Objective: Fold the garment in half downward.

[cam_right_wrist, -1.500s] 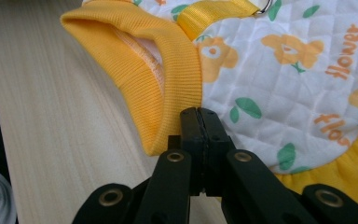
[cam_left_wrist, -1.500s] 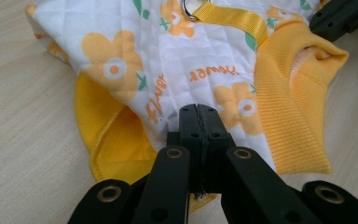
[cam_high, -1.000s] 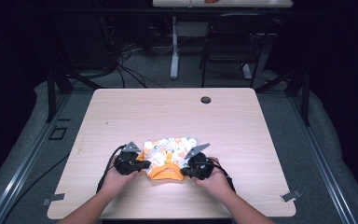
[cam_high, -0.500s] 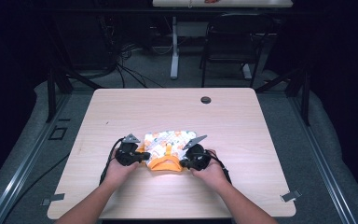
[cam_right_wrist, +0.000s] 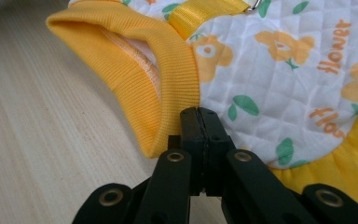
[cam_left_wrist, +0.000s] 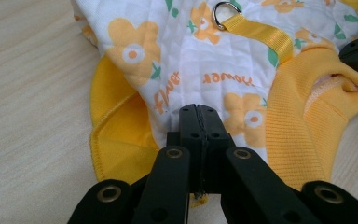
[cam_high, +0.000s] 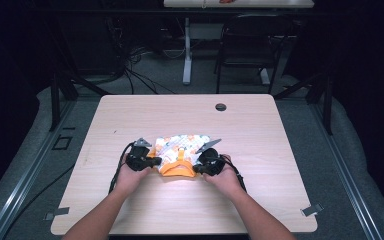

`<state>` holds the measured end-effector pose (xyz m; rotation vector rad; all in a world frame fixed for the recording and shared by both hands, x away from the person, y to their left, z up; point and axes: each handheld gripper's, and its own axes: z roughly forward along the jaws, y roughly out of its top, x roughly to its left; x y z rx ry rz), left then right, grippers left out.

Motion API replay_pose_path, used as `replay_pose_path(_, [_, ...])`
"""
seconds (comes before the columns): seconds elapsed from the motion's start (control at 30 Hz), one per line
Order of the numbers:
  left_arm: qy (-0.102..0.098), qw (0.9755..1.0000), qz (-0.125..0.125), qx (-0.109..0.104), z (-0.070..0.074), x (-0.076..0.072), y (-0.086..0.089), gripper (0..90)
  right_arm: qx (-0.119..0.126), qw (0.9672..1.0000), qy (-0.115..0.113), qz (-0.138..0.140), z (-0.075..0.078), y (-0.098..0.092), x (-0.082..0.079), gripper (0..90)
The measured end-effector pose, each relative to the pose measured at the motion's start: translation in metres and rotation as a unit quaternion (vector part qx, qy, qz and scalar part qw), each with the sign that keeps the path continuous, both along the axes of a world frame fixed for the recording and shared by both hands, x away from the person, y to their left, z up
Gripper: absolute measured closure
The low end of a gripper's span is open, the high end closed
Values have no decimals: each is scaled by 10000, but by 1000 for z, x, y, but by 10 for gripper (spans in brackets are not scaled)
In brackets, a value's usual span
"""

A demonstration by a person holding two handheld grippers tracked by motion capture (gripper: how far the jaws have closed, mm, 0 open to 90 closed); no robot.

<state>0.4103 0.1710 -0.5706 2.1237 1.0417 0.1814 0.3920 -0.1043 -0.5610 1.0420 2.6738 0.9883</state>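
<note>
we see a small quilted garment [cam_high: 180, 150], white with orange flowers and yellow ribbed trim, lying on the desk [cam_high: 260, 130] a little toward six o'clock from its middle. its long axis runs across the desk from nine o'clock to three o'clock. the yellow collar end [cam_high: 177, 168] faces six o'clock, toward us, and the flowered body spreads away toward twelve o'clock.

our left tongs [cam_high: 150, 161] sit at the garment's nine o'clock edge; in the left gripper view [cam_left_wrist: 199, 116] the jaws are pressed together, pinching the white flowered cloth beside the yellow hem. our right tongs [cam_high: 200, 165] sit at its three o'clock edge; in the right gripper view [cam_right_wrist: 199, 119] the jaws are likewise closed tight, pinching the cloth where the ribbed collar [cam_right_wrist: 140, 70] meets the quilting. a yellow strap [cam_left_wrist: 261, 32] with a metal ring [cam_left_wrist: 223, 10] lies along the garment's back.
</note>
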Motion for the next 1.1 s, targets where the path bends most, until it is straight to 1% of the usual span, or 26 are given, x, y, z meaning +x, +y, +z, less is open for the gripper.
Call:
replay_pose_path(0.07, [5, 10000, 37, -19, 0, 0, 0, 900, 17, 10000, 9, -9, 0, 0, 1, 900])
replay_pose_path(0.1, [17, 10000, 33, -20, 0, 0, 0, 900, -37, 10000, 20, 10, 1, -1, 2, 900])
replay_pose_path(0.2, [44, 10000, 47, -54, 0, 1, 0, 900, -17, 10000, -28, -47, 0, 0, 2, 900])
replay_pose_path(0.33, [40, 9999, 70, -65, 0, 0, 0, 900, 4, 10000, -16, -40, 0, 0, 3, 900])
replay_pose_path(0.43, [65, 9998, 126, -147, -1, 0, 1, 900, -1, 10000, -6, -45, 0, 0, 3, 900])
replay_pose_path(0.5, [69, 9998, 135, -153, -1, 0, 1, 900, -5, 10000, -18, -48, 0, 0, 2, 900])
replay_pose_path(0.6, [103, 9997, 139, -156, 1, 0, 1, 900, 10, 10000, 13, -63, 1, 1, 2, 900])
replay_pose_path(0.63, [104, 9997, 135, -178, 2, 0, 2, 900, 33, 10000, -8, -68, 2, 0, 2, 900])
replay_pose_path(0.67, [82, 9996, 149, -236, 5, -2, 2, 900, 64, 9999, 3, -87, 3, 0, 2, 900])
replay_pose_path(0.7, [79, 9996, 119, -251, 7, -3, 2, 900, 130, 9999, -61, -96, 6, 0, 1, 900])
replay_pose_path(0.77, [10, 9998, 56, -209, 11, -5, 3, 900, 152, 9998, -117, -59, 12, 0, -1, 900])
replay_pose_path(0.8, [18, 9998, 58, -212, 13, -6, 4, 900, 163, 9997, -161, -22, 15, 0, -1, 900])
replay_pose_path(0.87, [-60, 9998, 61, -198, 19, -7, 6, 900, 215, 9996, -199, -19, 23, -1, -2, 900])
replay_pose_path(0.93, [-111, 9996, 89, -264, 24, -9, 9, 900, 222, 9994, -271, -14, 29, -1, -3, 900])
replay_pose_path(0.97, [-142, 9996, 61, -234, 27, -11, 10, 900, 248, 9993, -295, -15, 33, -2, -4, 900])
replay_pose_path(1.0, [-164, 9995, 70, -261, 30, -13, 10, 900, 268, 9991, -315, -17, 37, -2, -5, 900])
replay_pose_path(1.03, [-230, 9995, 9, -225, 33, -14, 11, 900, 315, 9988, -368, -14, 40, -2, -7, 900])
replay_pose_path(1.1, [-270, 9994, -68, -207, 38, -19, 11, 900, 346, 9985, -427, 19, 45, -3, -11, 900])
